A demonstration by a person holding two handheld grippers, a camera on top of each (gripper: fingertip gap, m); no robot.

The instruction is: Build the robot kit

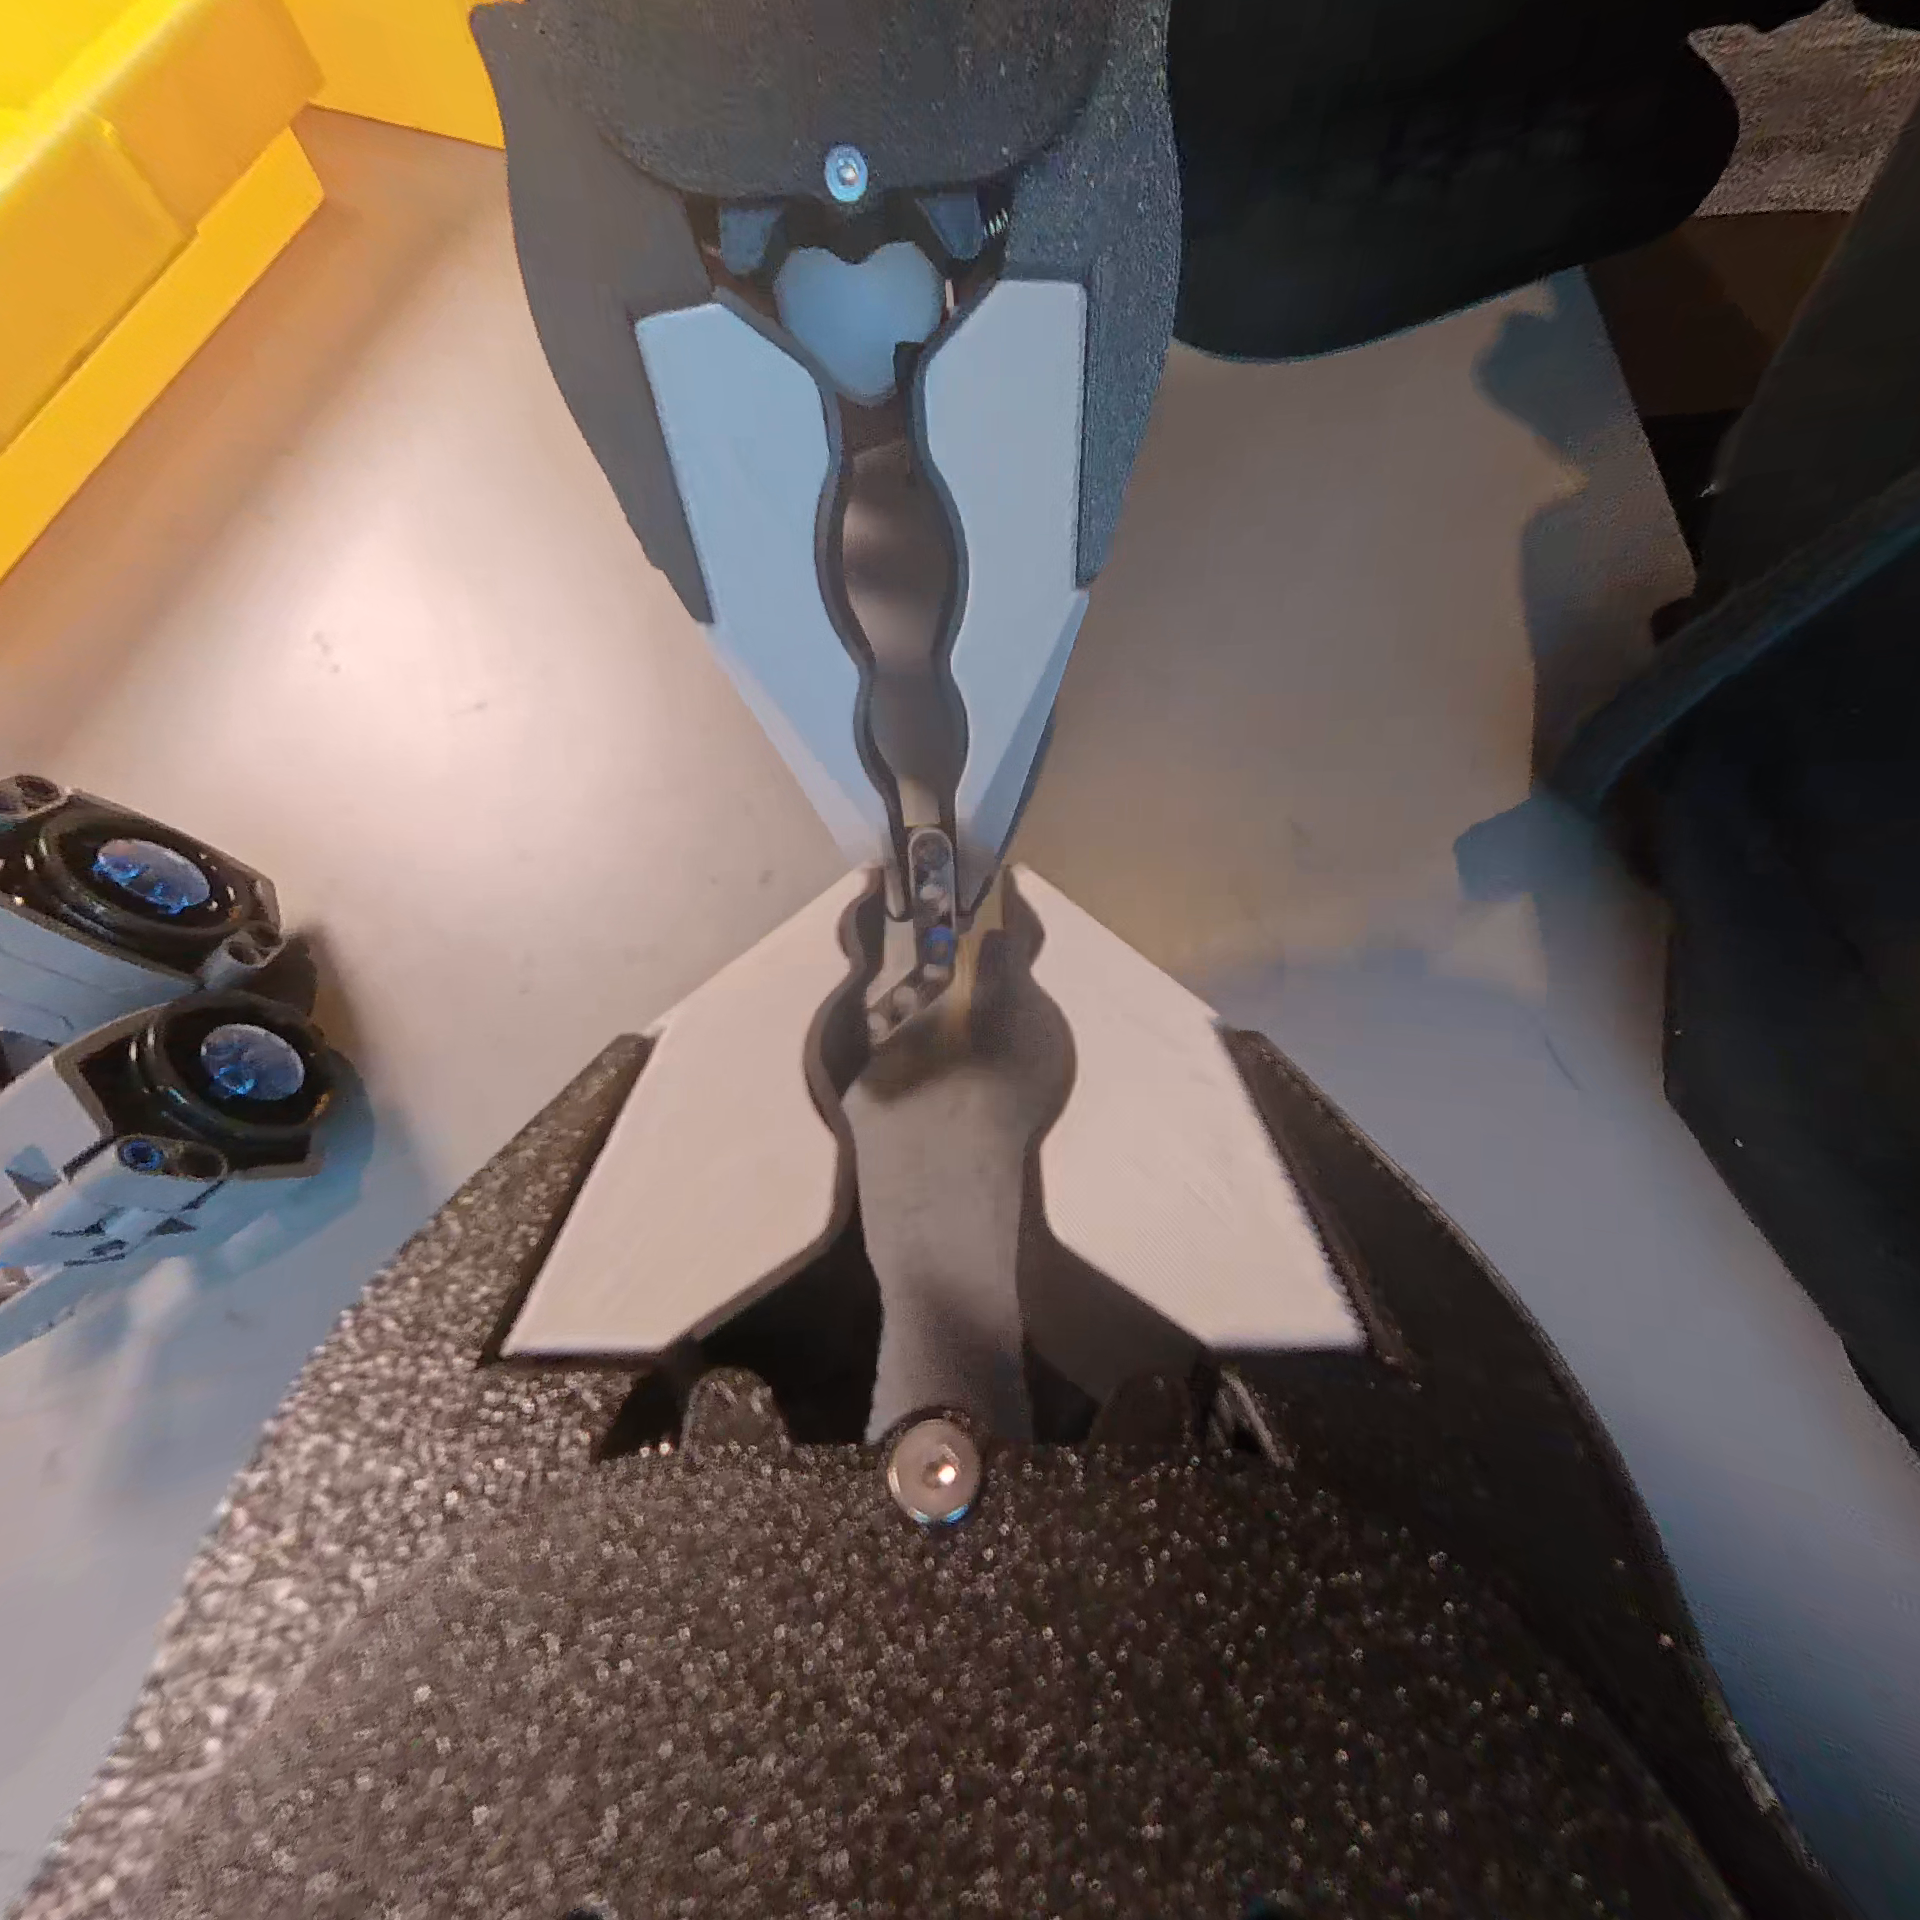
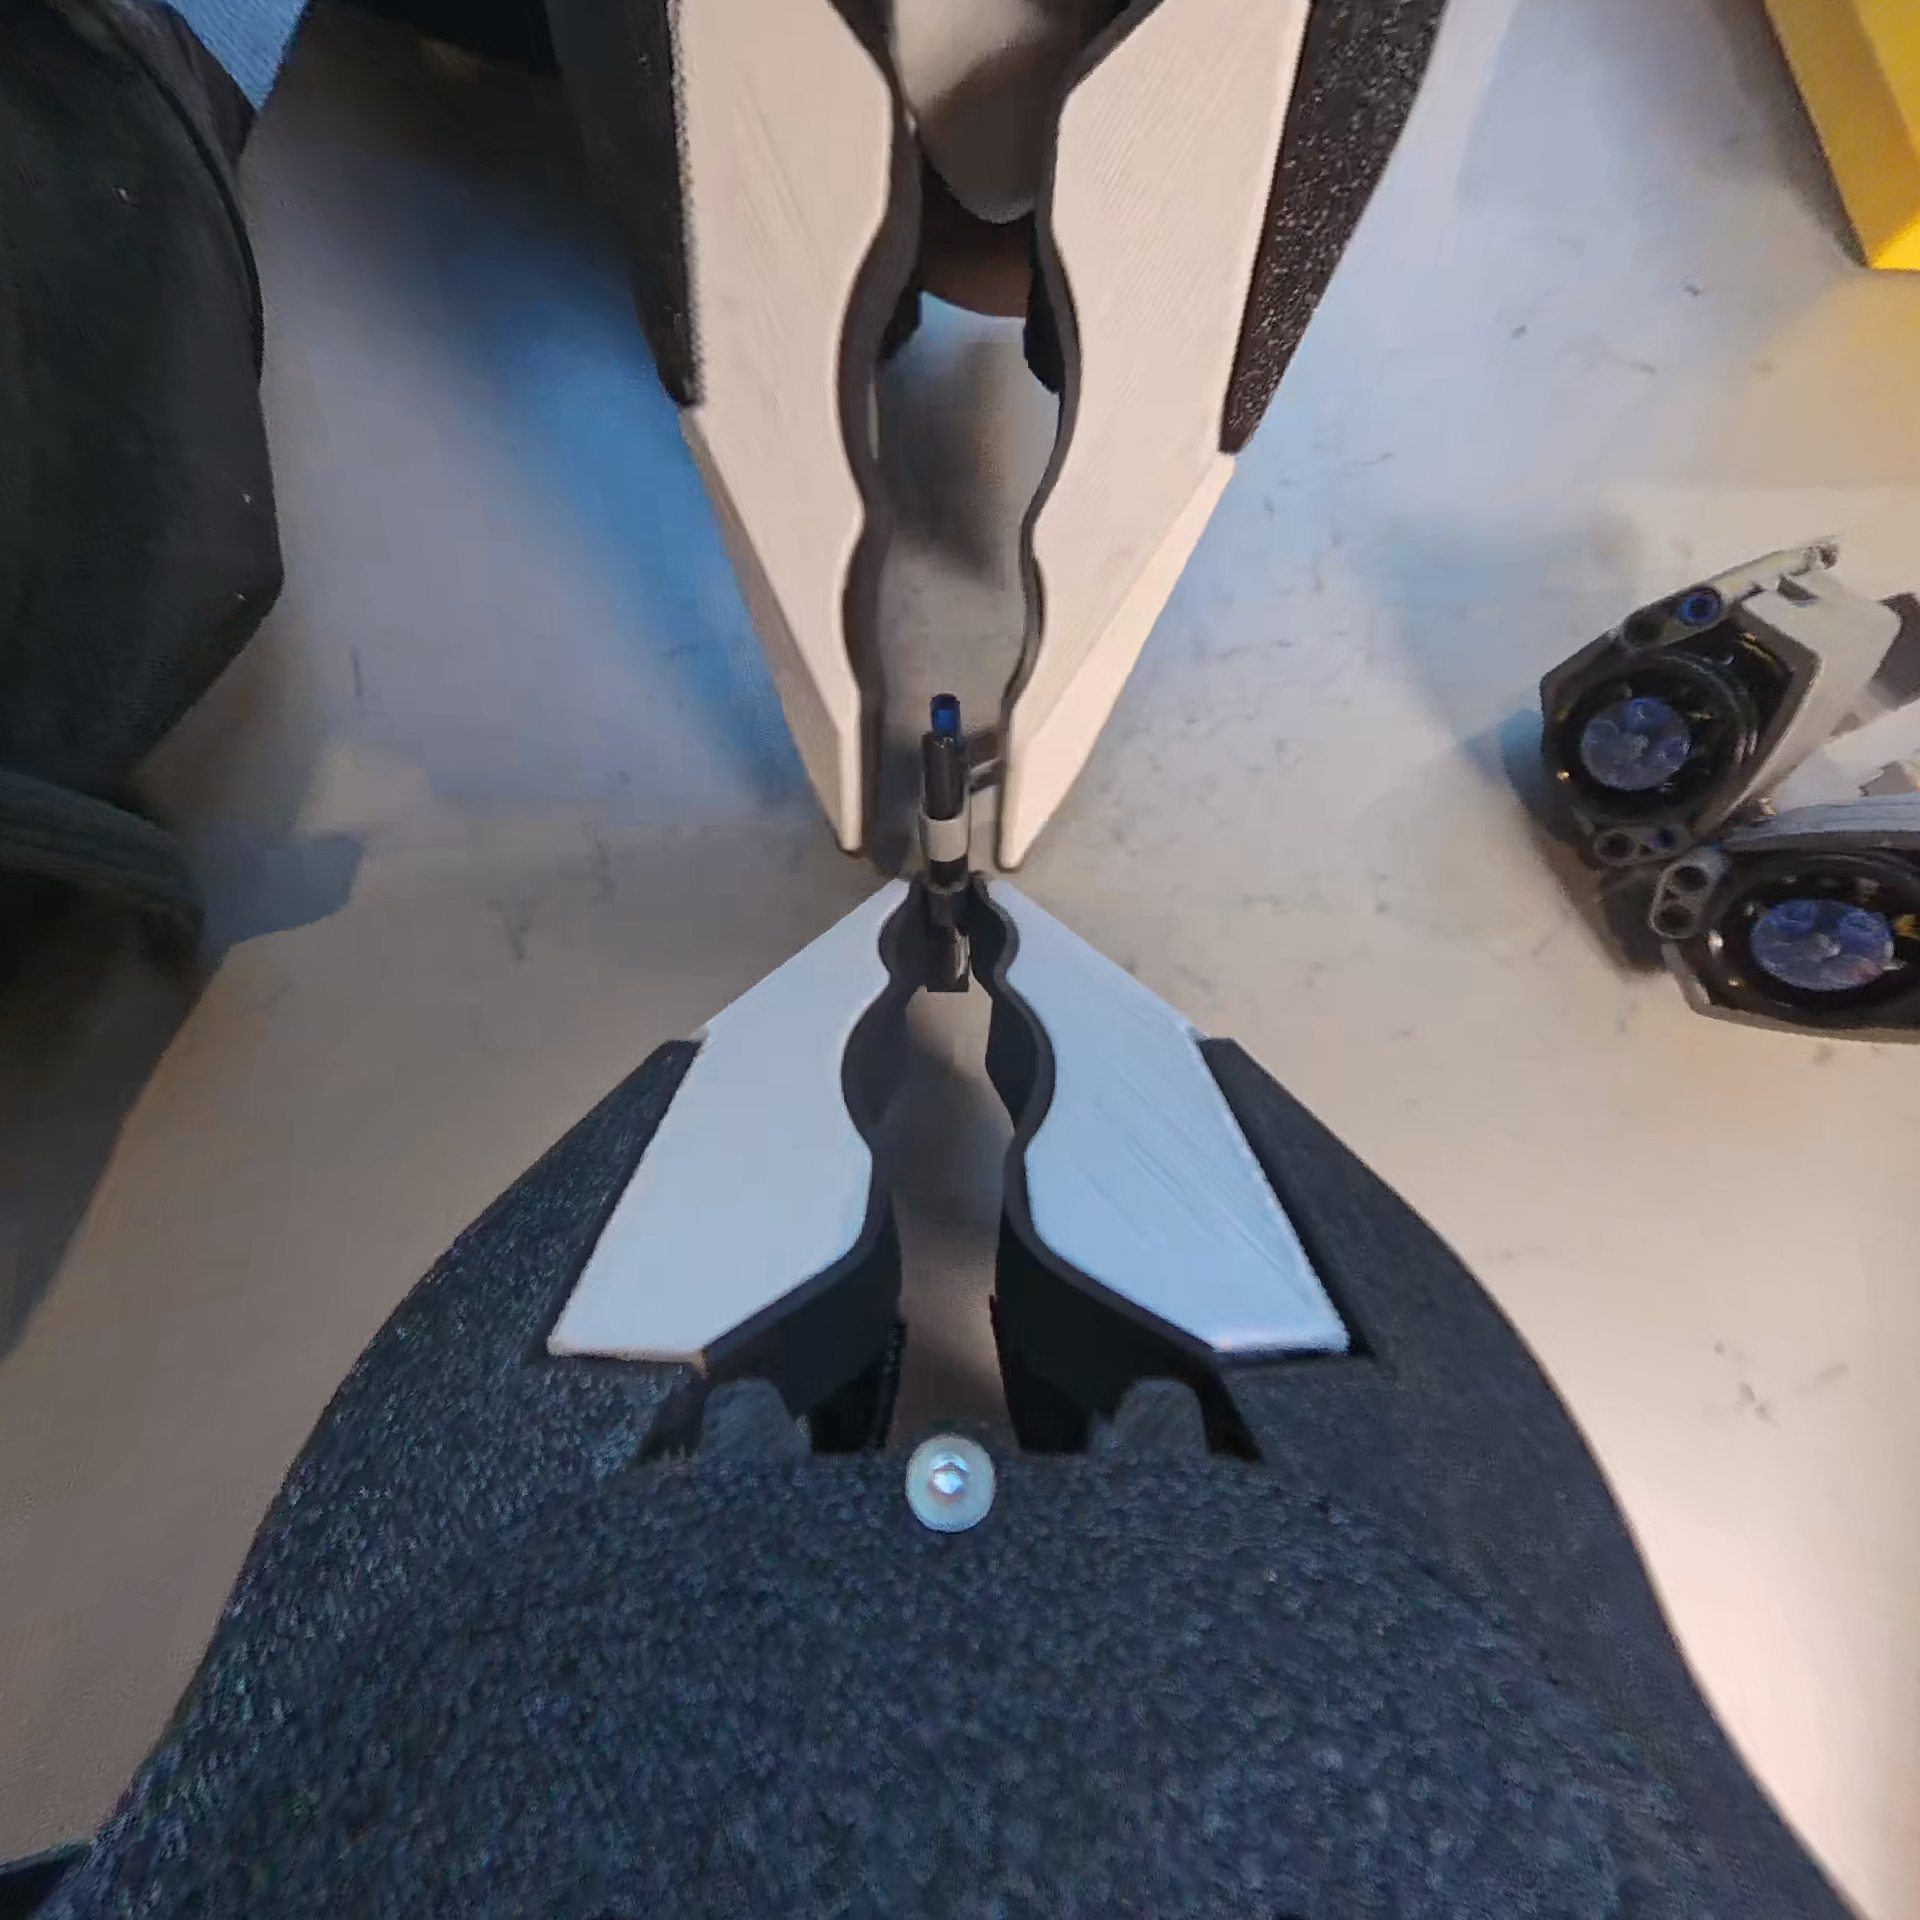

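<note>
A small black bent beam with holes (image 1: 920,940), carrying a blue pin, sits between the two grippers, which meet tip to tip above a pale table (image 1: 436,644). The left gripper (image 1: 928,904) is clamped on its near end; the right gripper (image 2: 948,914) is clamped on the same piece (image 2: 948,831) from the opposite side. Two grey and black block assemblies with blue round centres (image 1: 156,997) lie on the table well apart from the tips. A yellow box (image 1: 125,208) stands at the table's edge.

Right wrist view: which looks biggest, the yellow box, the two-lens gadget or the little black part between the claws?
1. Two-lens gadget.
2. Yellow box, though the picture's edge crops it, so this is unsure.
3. Little black part.
</note>
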